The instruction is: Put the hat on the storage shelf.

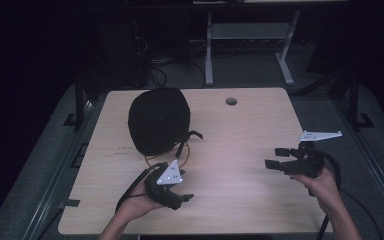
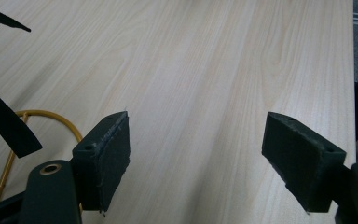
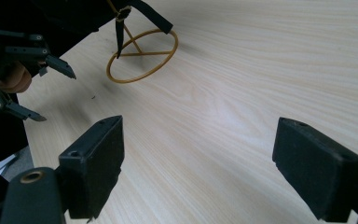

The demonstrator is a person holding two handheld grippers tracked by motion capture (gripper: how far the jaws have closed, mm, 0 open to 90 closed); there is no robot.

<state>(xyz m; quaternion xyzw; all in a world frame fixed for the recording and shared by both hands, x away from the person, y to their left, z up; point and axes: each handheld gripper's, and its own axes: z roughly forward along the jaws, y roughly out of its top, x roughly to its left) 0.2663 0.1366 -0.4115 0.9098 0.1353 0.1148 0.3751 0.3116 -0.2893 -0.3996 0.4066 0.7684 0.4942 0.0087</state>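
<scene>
table [image 1: 240, 150] of pale wood grain carries a black rounded bag [image 1: 158, 120] on its far left part, seen in the high view. black straps [image 1: 192, 135] trail from the bag's near edge, and a yellow ring [image 1: 166, 159] lies flat on the wood just beside them, a strap end resting over it. round hole [image 1: 231, 101] sits in the tabletop near the far edge, well apart from the bag.

left gripper [image 1: 186, 198] is held in the left hand [image 1: 140, 202] over the near left of the table, near the ring; jaws spread wide, nothing between them but bare wood. right gripper [image 1: 276, 157] is held in the right hand [image 1: 322, 182] over the right side, well apart from the bag; jaws also wide apart and empty. grey plate [image 1: 170, 174] tops the left gripper.
</scene>
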